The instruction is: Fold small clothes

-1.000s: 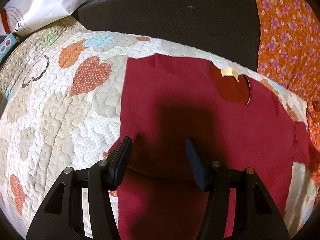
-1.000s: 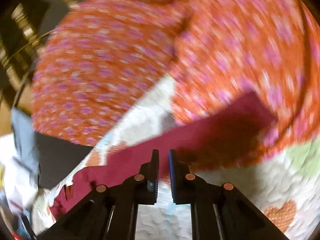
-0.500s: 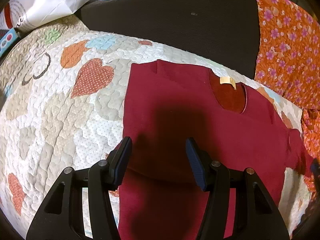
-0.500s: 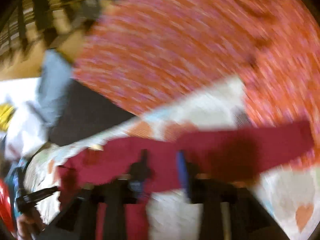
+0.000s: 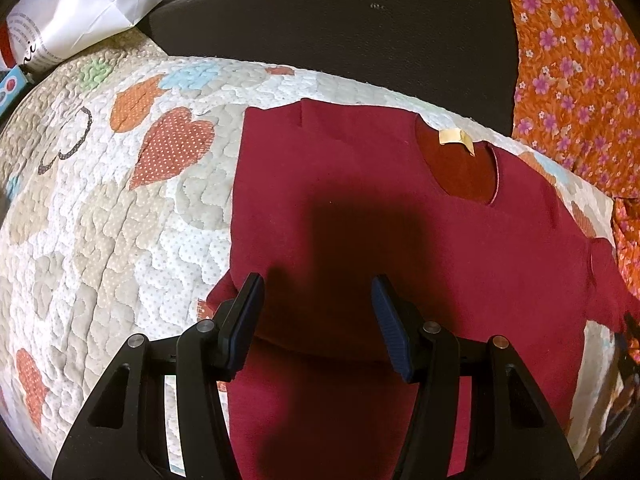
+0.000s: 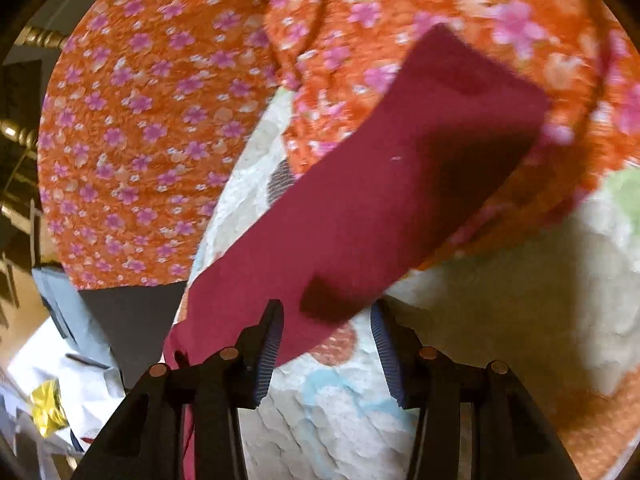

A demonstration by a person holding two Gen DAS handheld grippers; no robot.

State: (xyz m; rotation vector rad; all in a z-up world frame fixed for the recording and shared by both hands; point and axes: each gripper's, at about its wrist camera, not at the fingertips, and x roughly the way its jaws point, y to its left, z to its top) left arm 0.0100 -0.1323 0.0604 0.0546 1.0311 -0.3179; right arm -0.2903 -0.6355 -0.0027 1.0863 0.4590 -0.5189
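Note:
A dark red shirt [image 5: 360,220] lies flat on a quilted cover [image 5: 100,220], neck opening and its tan label [image 5: 454,136] toward the far side. My left gripper [image 5: 318,308] hovers just over the shirt's near part, jaws apart, and nothing is pinched between the pads. In the right wrist view the shirt's red sleeve [image 6: 380,184] stretches up to the right, partly over an orange floral cloth [image 6: 140,120]. My right gripper [image 6: 328,336] sits at the sleeve's near end. Its jaws are closing, the sleeve's edge lies between them, and the pads do not press on it.
The orange floral cloth [image 5: 580,80] borders the quilt on the right. A dark cushion [image 5: 340,32] runs along the far side, with a white paper bag [image 5: 80,12] at the far left. Quilt shows bare left of the shirt.
The right gripper dropped and rolled toward the sleeve, and its jaws went from shut to apart. The left gripper and the shirt's body have hardly moved.

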